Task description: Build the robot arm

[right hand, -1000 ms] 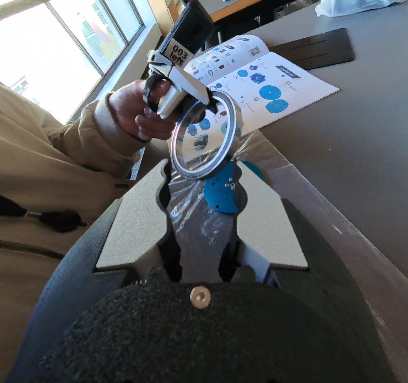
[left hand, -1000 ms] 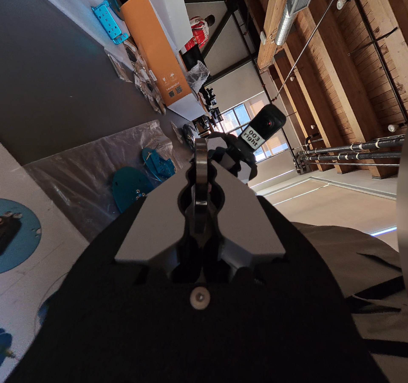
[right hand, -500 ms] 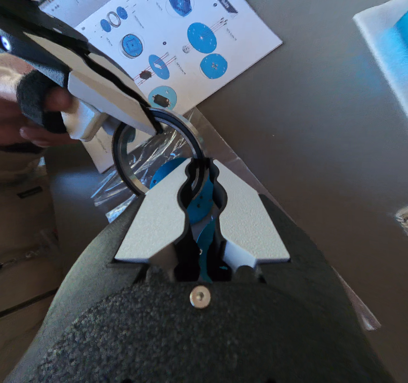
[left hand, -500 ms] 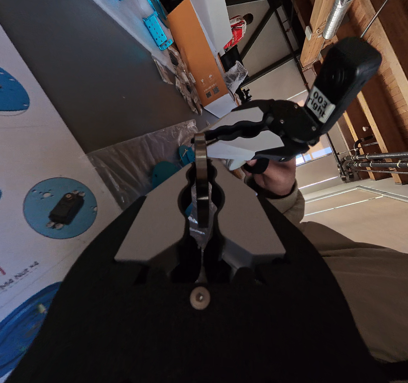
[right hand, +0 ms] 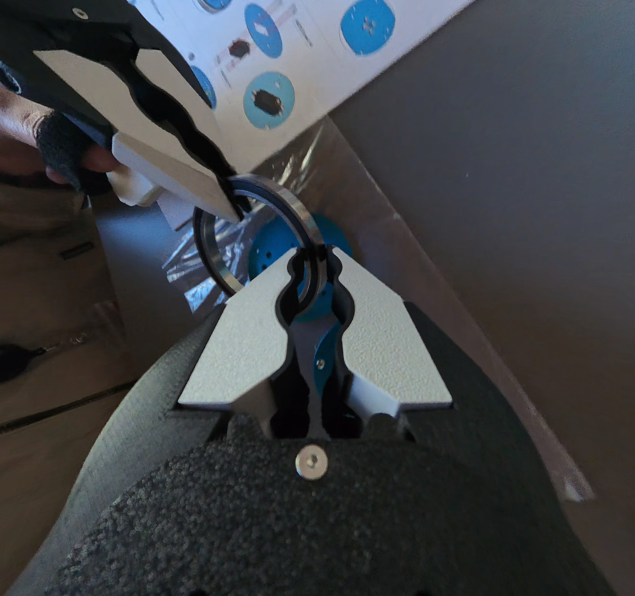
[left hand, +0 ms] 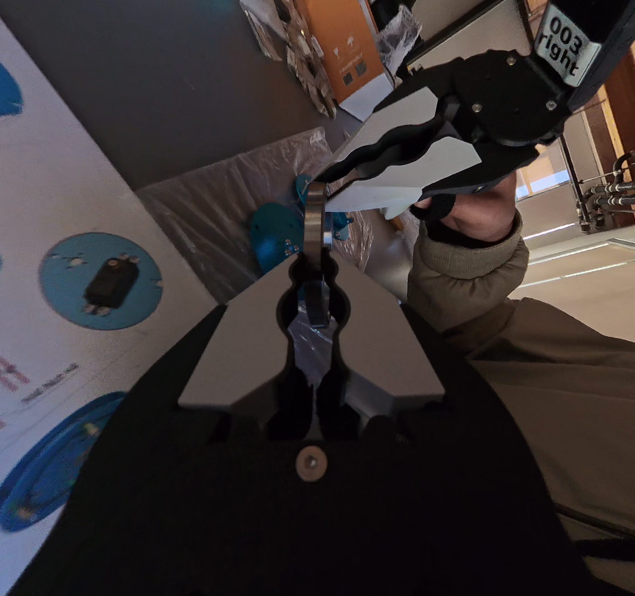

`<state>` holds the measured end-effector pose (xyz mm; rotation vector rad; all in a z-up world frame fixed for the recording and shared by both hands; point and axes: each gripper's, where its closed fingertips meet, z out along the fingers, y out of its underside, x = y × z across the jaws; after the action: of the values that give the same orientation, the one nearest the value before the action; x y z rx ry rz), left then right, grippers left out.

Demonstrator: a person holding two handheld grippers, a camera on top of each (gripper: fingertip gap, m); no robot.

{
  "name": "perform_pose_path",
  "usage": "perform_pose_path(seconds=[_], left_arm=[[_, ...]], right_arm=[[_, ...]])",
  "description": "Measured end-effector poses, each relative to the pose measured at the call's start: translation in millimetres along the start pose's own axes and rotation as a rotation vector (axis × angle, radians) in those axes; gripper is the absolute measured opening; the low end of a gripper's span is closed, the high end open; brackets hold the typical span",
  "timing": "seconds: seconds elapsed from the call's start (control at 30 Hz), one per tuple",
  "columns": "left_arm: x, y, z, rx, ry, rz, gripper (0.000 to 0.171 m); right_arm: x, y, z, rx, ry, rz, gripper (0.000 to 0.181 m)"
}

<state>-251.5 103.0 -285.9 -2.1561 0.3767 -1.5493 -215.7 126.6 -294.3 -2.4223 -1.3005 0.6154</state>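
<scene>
Steel, ring-shaped and thin — the metal ring (right hand: 261, 232) hangs in the air above a clear plastic bag (right hand: 220, 260) at the near edge of the grey table (right hand: 515, 167), with both tools on it at once. The left gripper (left hand: 313, 272) pinches the ring edge-on at its tips, jaws narrow around the rim. The right gripper (right hand: 314, 253) has its tips closed to a narrow gap over the opposite arc; in the left wrist view its tips (left hand: 321, 186) sit at the ring's top. Blue discs (right hand: 275, 246) lie in the bag just below, and an open instruction booklet (right hand: 378, 12) lies farther back.

To do this double hold well, I judge each pinch should stay square on the rim, so the ring does not twist or slip out.

Half a second ago the right gripper's tips only just reached the ring; now they straddle it, and both views sit closer in.
</scene>
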Motion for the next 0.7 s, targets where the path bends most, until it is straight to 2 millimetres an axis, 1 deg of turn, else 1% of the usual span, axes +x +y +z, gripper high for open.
perform_pose_path(seconds=[0.07,0.17,0.23,0.27,0.3,0.4,0.53,0.63,0.7], left_arm=[[-7.1,-11.9,-13.3,0.023,-0.042,0.009,0.011],[-23.8,-37.4,-32.8,0.079,-0.125,0.033,0.011],[-37.2,-50.0,-40.2,0.088,-0.159,0.021,0.011],[-43.2,-54.2,-42.2,0.090,-0.177,0.017,0.011],[-48.1,-56.4,-42.9,0.088,-0.192,0.018,0.012],[-51.9,-52.1,-34.5,0.036,-0.181,0.015,0.011],[-50.6,-46.6,-15.0,-0.043,-0.165,0.044,0.012],[-49.4,-46.0,-7.7,-0.092,-0.155,0.063,0.012],[-53.2,-40.6,-6.0,-0.154,-0.171,0.076,0.013]], right_arm=[[2.1,-22.3,4.2,-0.005,-0.009,-0.045,0.012],[10.1,-59.5,12.9,-0.023,0.026,-0.135,0.012],[18.1,-76.4,22.1,-0.031,0.045,-0.171,0.012],[21.6,-80.5,27.4,-0.026,0.039,-0.161,0.012],[23.7,-81.1,32.2,-0.020,0.023,-0.145,0.011],[26.5,-67.3,38.7,-0.022,-0.034,-0.091,0.012],[33.9,-44.7,35.7,-0.032,-0.054,-0.023,0.012],[35.8,-35.8,32.1,-0.011,-0.069,0.015,0.011],[34.5,-30.7,32.8,-0.022,-0.086,0.033,0.012]])
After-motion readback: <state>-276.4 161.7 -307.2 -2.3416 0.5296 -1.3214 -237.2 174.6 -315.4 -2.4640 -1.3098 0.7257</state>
